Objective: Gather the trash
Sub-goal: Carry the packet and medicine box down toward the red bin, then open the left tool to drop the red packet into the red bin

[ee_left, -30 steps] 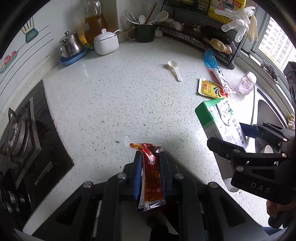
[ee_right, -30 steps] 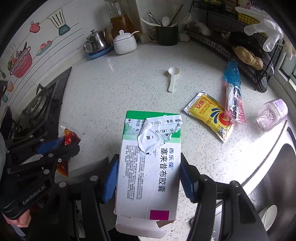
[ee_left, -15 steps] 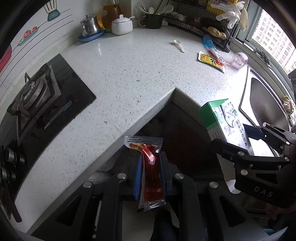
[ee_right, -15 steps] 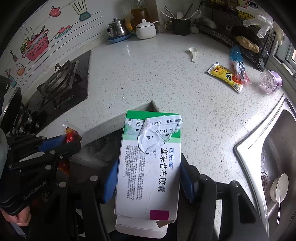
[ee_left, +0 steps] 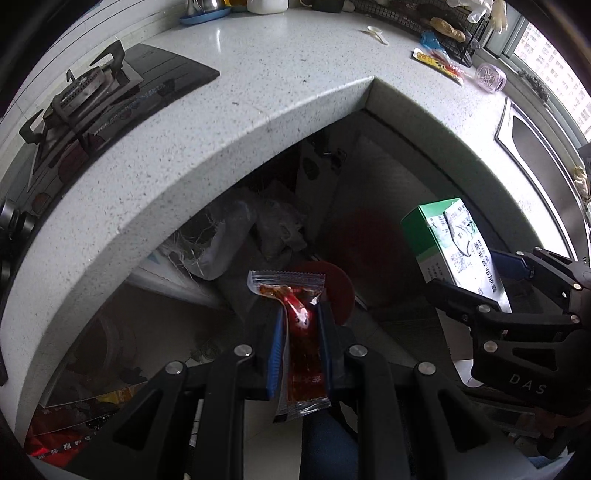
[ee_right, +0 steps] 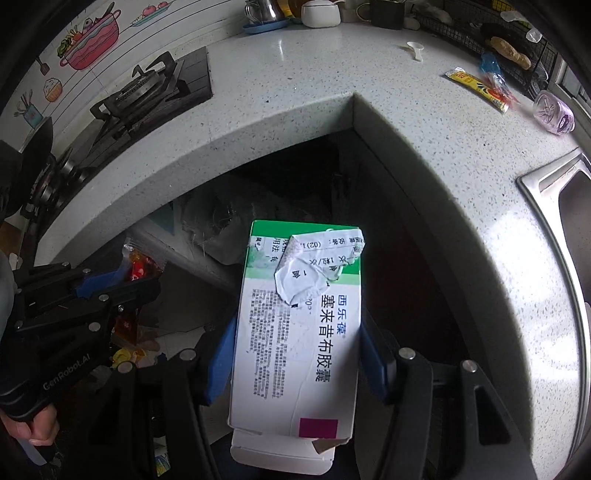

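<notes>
My left gripper (ee_left: 300, 314) is shut on a clear sachet of red sauce (ee_left: 295, 317), held off the counter, above the dim floor space under the counter corner. My right gripper (ee_right: 295, 332) is shut on a green and white medicine box (ee_right: 299, 325) with a torn label, also held over that space. Each gripper shows in the other view: the right one with the box (ee_left: 454, 243) at the right, the left one (ee_right: 122, 280) at the left. A yellow sachet (ee_right: 476, 86) and a blue and red wrapper (ee_right: 493, 72) lie on the speckled counter (ee_right: 295, 74).
A gas stove (ee_left: 92, 85) sits at the left of the counter, a steel sink (ee_right: 565, 206) at the right. A white spoon (ee_right: 415, 50), a clear lid (ee_right: 552, 112), a wire rack (ee_right: 491, 33), a teapot and jars stand at the back. Crumpled bags (ee_left: 240, 236) lie under the counter.
Both grippers have pulled back from over the counter and down, past its inner corner, with the sachet and the box still held. The counter items now look farther away.
</notes>
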Available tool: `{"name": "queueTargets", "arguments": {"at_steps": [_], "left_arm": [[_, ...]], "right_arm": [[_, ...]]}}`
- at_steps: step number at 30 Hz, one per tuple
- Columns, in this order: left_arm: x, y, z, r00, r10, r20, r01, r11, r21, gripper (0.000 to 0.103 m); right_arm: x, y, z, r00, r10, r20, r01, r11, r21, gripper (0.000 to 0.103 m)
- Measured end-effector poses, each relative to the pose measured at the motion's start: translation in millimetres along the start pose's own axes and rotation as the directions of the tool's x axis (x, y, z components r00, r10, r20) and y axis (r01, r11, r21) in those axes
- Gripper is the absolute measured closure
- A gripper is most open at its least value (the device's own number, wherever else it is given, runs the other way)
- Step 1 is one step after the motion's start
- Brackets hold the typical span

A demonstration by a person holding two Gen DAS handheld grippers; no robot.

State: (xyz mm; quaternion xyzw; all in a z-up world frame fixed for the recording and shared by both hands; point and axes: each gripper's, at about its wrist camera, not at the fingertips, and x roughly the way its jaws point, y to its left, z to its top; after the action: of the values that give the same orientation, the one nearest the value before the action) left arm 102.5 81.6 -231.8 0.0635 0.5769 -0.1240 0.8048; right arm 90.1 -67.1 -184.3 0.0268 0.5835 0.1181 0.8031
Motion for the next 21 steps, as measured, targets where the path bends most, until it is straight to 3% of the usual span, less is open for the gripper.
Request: {"name": "queueTargets", "arguments": {"at_steps": [5, 16, 21], "left_arm": [[41.3, 3.0, -9.0, 0.999, -0.019, -0.032, 0.018, 1.0, -0.026, 0.086], [171.9, 6.4, -28.4, 0.992, -0.041, -0.119, 0.036, 0.998, -0.043, 0.086], [219.6, 4.6, -27.2, 0.987, -0.056, -0.149, 0.054, 0.998, -0.017, 0.086]], "right_arm": [[35.9, -3.5, -12.3, 0.999, -0.001, -0.039, 0.001, 1.0, -0.003, 0.046], [149.0, -33.1, -33.6, 0.997, -0.025, -0.077, 0.029, 0.998, 0.047, 0.046], [198.5, -41.0, -46.3, 0.995, -0.034, -0.098, 0.041, 0.997, 0.071, 0.046]]}}
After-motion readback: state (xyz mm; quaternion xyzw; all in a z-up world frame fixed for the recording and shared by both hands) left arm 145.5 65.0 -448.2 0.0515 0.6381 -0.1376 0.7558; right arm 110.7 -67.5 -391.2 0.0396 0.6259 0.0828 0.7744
